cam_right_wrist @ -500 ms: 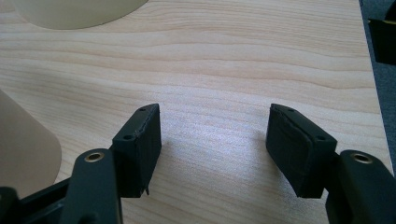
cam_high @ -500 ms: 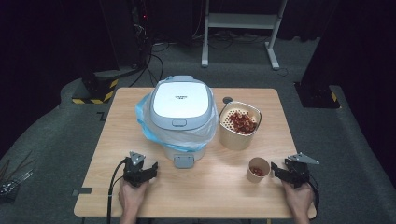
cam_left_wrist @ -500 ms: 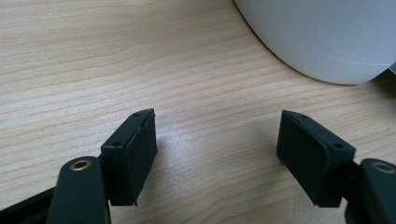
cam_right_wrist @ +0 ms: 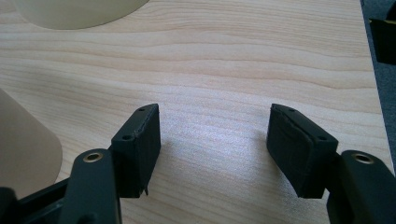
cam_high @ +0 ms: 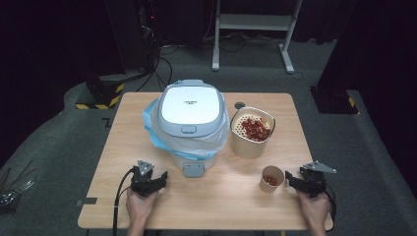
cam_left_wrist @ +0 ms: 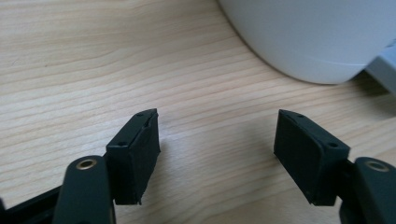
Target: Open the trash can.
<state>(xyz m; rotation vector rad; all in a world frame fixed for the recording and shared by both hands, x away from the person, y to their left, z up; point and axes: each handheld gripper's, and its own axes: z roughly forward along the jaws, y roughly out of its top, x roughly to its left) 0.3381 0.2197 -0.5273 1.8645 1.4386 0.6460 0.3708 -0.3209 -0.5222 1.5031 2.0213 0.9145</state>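
1. We see a pale wood table (cam_high: 147, 206), its grain running across, evenly lit from above.
2. Around it we have grey carpet (cam_high: 59, 147), speckled.
3. Behind, we look into darkness: black curtains (cam_high: 44, 44) on both sides.
4. At the back we spot a white frame (cam_high: 255, 22) on two legs.
5. Cables (cam_high: 162, 64) trail over the floor at the back left.
6. A yellow-black striped base (cam_high: 101, 96) sits by the table's far left corner.

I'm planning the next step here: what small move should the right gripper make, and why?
Probably ease the right gripper left to bracket the small paper cup. Its jaws stand open with only bare table between them, and the cup sits just beside its left jaw, untouched.
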